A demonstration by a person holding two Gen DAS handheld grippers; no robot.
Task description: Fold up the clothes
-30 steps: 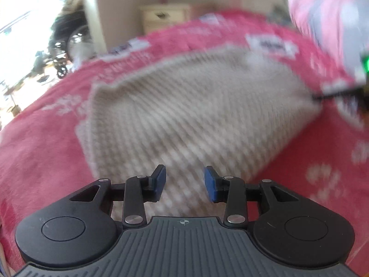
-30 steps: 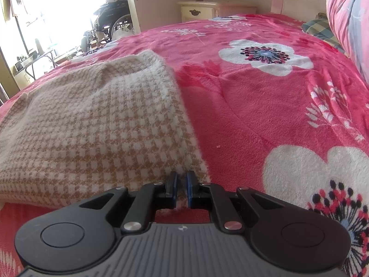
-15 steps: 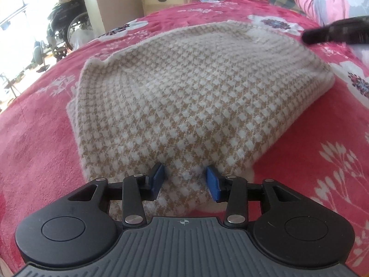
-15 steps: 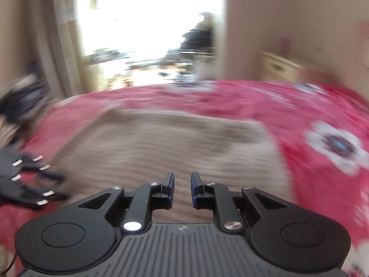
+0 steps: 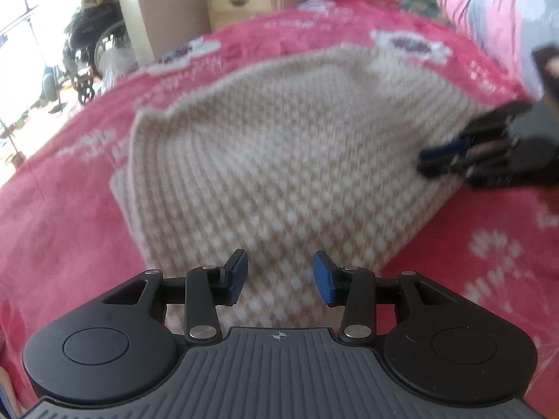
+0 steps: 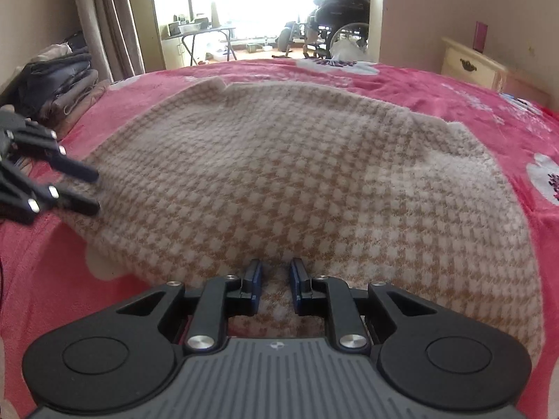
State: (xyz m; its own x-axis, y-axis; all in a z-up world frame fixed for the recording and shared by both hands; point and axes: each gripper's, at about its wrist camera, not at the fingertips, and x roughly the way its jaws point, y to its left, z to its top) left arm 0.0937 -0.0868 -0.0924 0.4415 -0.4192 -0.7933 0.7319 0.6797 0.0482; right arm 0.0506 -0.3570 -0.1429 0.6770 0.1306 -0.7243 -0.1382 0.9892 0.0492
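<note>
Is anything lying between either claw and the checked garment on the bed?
Nothing visible. The left claw and right claw are both open right at edges of the checked garment, with only fabric between their fingers.

I see a beige-and-white checked sweater (image 6: pixel 279 174) on a red blanket (image 6: pixel 454 94) with white flowers. My grippers are black with blue pads (image 5: pixel 237 272). The nightstand (image 6: pixel 468 64) is cream.

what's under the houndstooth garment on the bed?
The houndstooth garment lies on the pink floral blanket, which shows around its edges. Whatever sits beneath its middle is covered. Both open grippers, left and right, hover at its edges.
</note>
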